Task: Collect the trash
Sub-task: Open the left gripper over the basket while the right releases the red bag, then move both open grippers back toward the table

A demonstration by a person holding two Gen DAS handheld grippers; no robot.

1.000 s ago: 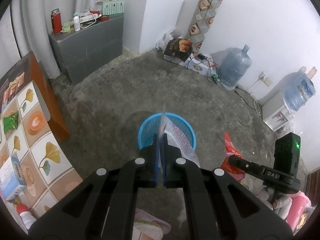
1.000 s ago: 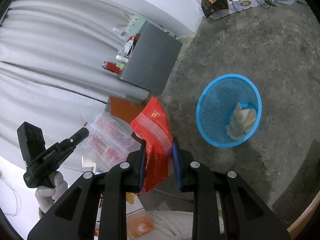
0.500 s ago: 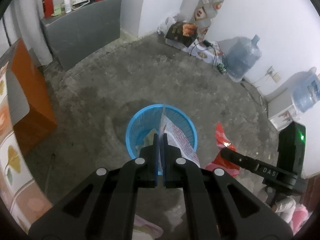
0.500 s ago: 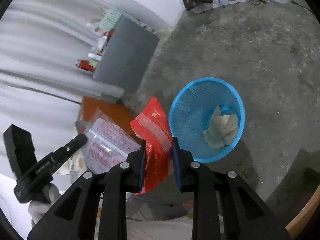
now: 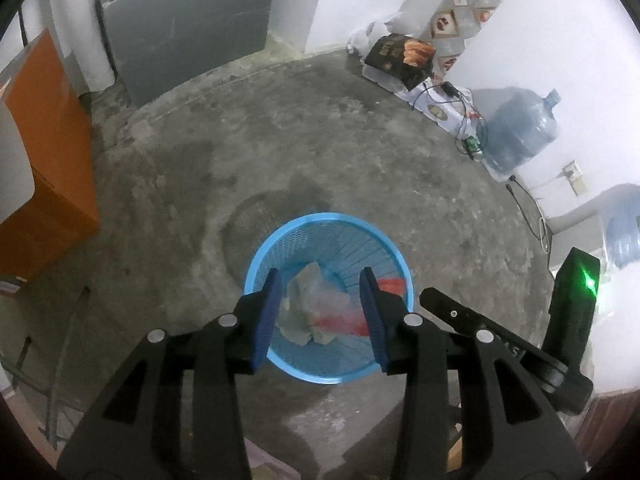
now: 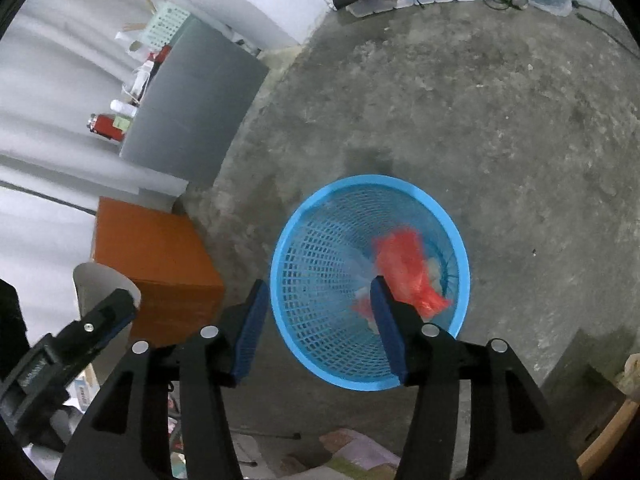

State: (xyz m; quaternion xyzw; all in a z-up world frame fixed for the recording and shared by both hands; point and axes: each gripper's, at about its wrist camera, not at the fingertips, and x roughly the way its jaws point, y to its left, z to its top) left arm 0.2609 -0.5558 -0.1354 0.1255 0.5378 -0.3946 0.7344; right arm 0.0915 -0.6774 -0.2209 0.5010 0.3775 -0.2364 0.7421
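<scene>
A blue mesh basket stands on the concrete floor; it also shows in the right wrist view. My left gripper is open and empty above it. A clear printed wrapper lies blurred inside the basket over pale crumpled paper. My right gripper is open and empty over the basket's near rim. A red snack bag is blurred inside the basket, just past my right finger. Its red edge also shows in the left wrist view.
An orange cabinet stands left of the basket, also in the right wrist view. A grey cabinet with bottles stands by the curtain. Water jugs, a brown box and cables line the far wall. Papers lie on the floor below.
Both grippers opened and let go of their trash. The clear wrapper and the red bag dropped into the blue basket. Both grippers moved closer over the basket.
</scene>
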